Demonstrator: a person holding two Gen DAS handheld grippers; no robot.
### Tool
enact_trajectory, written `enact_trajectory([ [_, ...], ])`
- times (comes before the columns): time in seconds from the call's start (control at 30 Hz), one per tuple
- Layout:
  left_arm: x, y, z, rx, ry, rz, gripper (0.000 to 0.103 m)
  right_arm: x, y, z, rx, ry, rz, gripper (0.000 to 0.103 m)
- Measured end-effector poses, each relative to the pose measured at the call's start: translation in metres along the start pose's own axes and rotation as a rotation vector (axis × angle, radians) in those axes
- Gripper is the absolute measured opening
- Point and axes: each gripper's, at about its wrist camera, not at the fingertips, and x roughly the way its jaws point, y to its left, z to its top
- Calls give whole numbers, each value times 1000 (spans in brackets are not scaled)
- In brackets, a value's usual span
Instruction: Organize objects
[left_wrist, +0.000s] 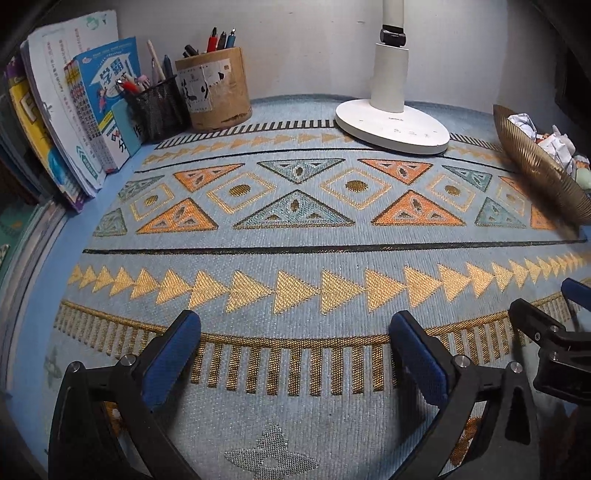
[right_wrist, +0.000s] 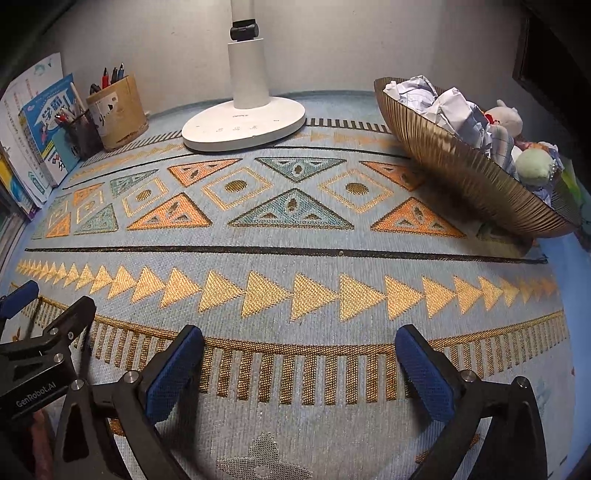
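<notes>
- We see the gold ribbed bowl (right_wrist: 461, 162), the task's container, to the right of the white desk lamp (right_wrist: 245, 125) and well apart from both tools. It tilts on the patterned blue mat (right_wrist: 295, 254).
- In the bowl we count at least two crumpled paper balls (right_wrist: 439, 99) and two small plush toys, one grey-white (right_wrist: 508, 110) and one pale green (right_wrist: 535, 162); the rest of its contents are too jumbled to count.
- Our right gripper (right_wrist: 299, 363) hangs over the mat in front of the lamp, its blue pads spread wide with nothing between them.
- Our left gripper (left_wrist: 295, 347) hangs beside it, likewise released and empty. Its black frame, seen from the right wrist, reads "GenRobot.AI".
- The lamp base carries a small grey brand mark and touch symbols, too small for us to read.
- Left of the lamp stand two pen holders: one tan cylinder (left_wrist: 214, 88) with a torn paper label bearing brush-style characters, and one black mesh cup (left_wrist: 157, 107).
- Further left of the lamp, leaning books (left_wrist: 74, 122) line the edge; the front blue cover shows large Chinese characters, "学霸".
</notes>
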Motion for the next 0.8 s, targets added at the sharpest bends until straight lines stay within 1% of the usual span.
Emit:
enact_trajectory([
  [0.03,3,5,1,-28,14,-30,103,0,0,0,0,0,0,103],
  [0.07,3,7,1,-38,8,-39,102,0,0,0,-1,-2,-1,103],
  [0.2,3,6,0,-21,10,-32,103,-1,-2,-2,-12,-8,10,103],
  [0.27,3,5,1,-23,10,-28,103,-3,-2,-7,-7,-49,4,103],
  [0.8,5,6,3,-24,11,-38,103,-3,-3,-7,-8,-47,9,103],
])
